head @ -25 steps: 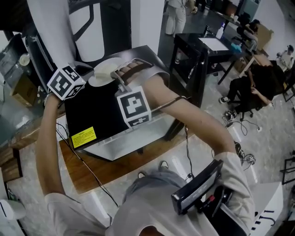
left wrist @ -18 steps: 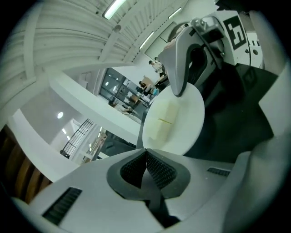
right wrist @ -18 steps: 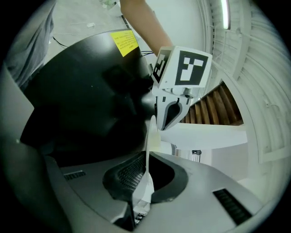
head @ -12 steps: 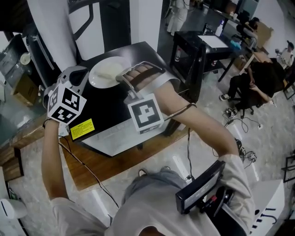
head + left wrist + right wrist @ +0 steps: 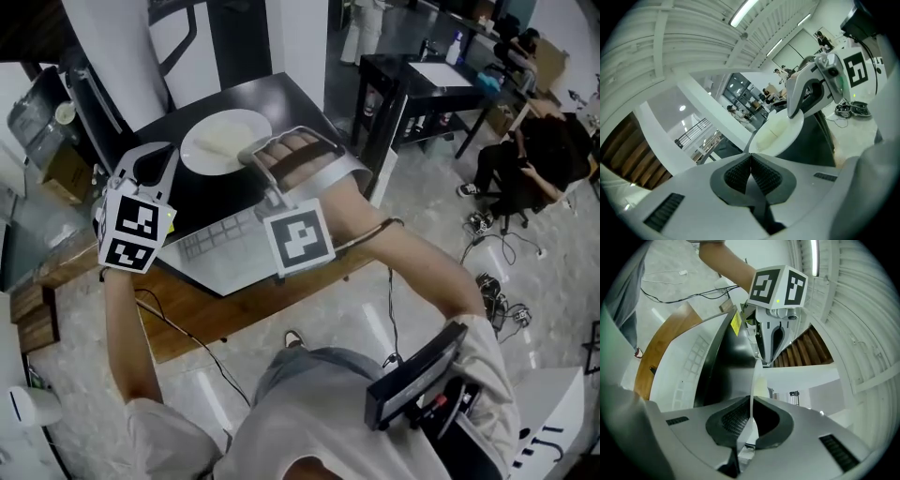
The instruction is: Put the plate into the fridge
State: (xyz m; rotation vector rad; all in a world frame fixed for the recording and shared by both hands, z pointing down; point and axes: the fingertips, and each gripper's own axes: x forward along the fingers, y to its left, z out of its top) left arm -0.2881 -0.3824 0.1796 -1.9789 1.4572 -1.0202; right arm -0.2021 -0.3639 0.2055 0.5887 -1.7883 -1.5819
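Presently: plate [image 5: 216, 141] held out ahead.
Right hand-held gripper [image 5: 247, 156] clamps its near rim; left hand-held gripper [image 5: 157, 159], clenched empty, flanks it.

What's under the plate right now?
The plate, pinched at its rim by the right gripper, sits over the black top of the unit. The plate itself hides what lies directly beneath it, and whether it touches the top.

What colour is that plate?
The plate is white; the head view shows it best.
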